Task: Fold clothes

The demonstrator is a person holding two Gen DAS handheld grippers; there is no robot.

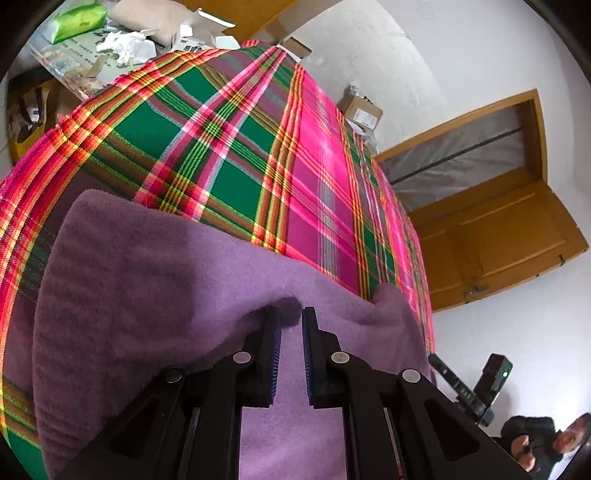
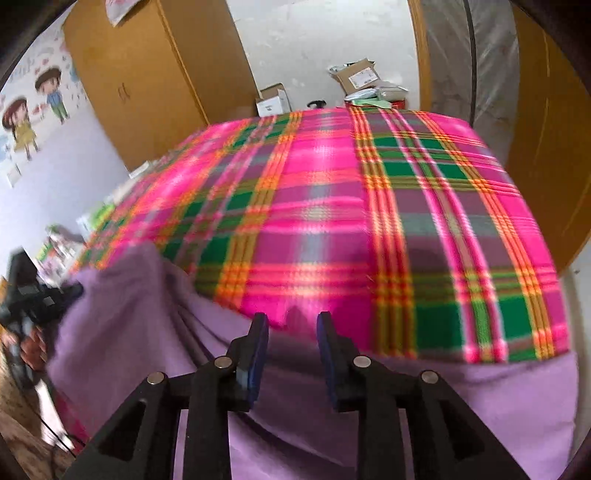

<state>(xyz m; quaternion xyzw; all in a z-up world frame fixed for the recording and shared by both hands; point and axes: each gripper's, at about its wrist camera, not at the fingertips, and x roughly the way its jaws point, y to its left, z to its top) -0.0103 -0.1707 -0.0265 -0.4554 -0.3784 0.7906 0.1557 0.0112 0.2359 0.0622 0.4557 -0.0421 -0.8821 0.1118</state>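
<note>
A purple fleece garment [image 1: 147, 295] lies on a bed covered by a pink and green plaid sheet [image 1: 229, 147]. My left gripper [image 1: 291, 314] has its fingers close together at a raised fold of the fleece and looks shut on it, with creases running out from the tips. In the right wrist view the same garment [image 2: 480, 398] spreads along the near edge of the sheet [image 2: 332, 206], lifted at the left toward the other gripper [image 2: 26, 295]. My right gripper [image 2: 291, 321] hovers open over the garment's far edge, holding nothing. This view is blurred by motion.
Cardboard boxes [image 2: 356, 77] stand beyond the bed's far side. A wooden wardrobe [image 2: 147, 74] and a door [image 1: 498, 240] flank the bed. A cluttered table with a green tissue pack [image 1: 77, 20] is at the bed's end. A person [image 1: 539, 443] is at the lower right.
</note>
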